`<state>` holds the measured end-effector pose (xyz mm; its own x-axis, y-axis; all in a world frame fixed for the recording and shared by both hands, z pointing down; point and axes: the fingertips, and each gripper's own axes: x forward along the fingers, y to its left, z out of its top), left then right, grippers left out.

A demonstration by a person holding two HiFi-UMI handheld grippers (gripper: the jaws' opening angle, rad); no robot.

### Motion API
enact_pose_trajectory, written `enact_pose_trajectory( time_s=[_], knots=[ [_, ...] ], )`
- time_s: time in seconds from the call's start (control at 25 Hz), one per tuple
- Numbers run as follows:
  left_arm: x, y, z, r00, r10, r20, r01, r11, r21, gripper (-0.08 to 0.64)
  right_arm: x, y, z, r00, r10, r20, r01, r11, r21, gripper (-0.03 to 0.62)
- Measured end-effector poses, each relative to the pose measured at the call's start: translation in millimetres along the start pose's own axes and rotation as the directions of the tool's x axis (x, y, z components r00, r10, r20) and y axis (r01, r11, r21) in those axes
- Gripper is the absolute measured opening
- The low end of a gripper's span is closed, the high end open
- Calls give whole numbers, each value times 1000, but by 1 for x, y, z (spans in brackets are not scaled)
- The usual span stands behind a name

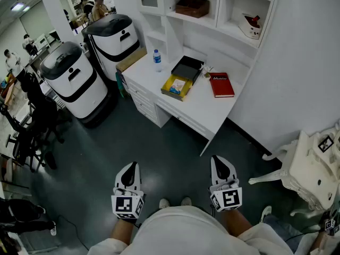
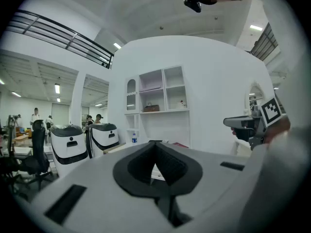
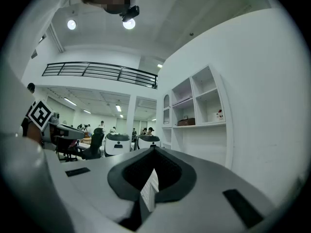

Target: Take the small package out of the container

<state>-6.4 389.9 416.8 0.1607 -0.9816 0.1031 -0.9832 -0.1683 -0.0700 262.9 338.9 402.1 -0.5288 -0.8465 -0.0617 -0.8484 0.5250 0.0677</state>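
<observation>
A yellow open container [image 1: 170, 91] sits on the white desk [image 1: 204, 110] far ahead of me, with a small pale package [image 1: 178, 84] lying inside it. A black box [image 1: 187, 68] rests against its far side. Both grippers hang low in front of my body, well short of the desk. My left gripper [image 1: 130, 167] [image 2: 156, 143] points level at the desk, its jaws together and empty. My right gripper [image 1: 221, 160] [image 3: 153, 150] is shut too, with nothing held. In the gripper views the container is too small to make out.
A red book [image 1: 220, 84] and a water bottle [image 1: 157, 59] also lie on the desk. Two white wheeled robots [image 1: 75, 79] [image 1: 115, 36] stand left of it, shelves [image 1: 212, 4] above. A white ornate chair [image 1: 312, 169] is at my right. Dark floor lies between me and the desk.
</observation>
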Motion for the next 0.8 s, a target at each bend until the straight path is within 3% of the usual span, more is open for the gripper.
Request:
enact_pose_trajectory(
  time_s=[0.52,0.56,0.6,0.68,0.8],
  knots=[
    [-1,-2,-6,1000,0,-9,0,1000,-8,8,-3,1,2,999,33,30,-34,999,25,44],
    [-1,-3,-6,1000,0,-10,0,1000,-7,8,-2,1,2,998,44,35,-46,998,37,238],
    [0,-3,-7,1000,-1,-11,1,1000,-6,7,0,0,2,998,50,36,-52,998,44,356],
    [1,-3,-8,1000,-2,-14,2,1000,-4,8,2,-4,2,998,42,37,-43,999,32,425],
    [5,-5,-10,1000,0,-20,0,1000,2,6,4,-10,1,998,42,38,-42,999,12,443]
  ],
)
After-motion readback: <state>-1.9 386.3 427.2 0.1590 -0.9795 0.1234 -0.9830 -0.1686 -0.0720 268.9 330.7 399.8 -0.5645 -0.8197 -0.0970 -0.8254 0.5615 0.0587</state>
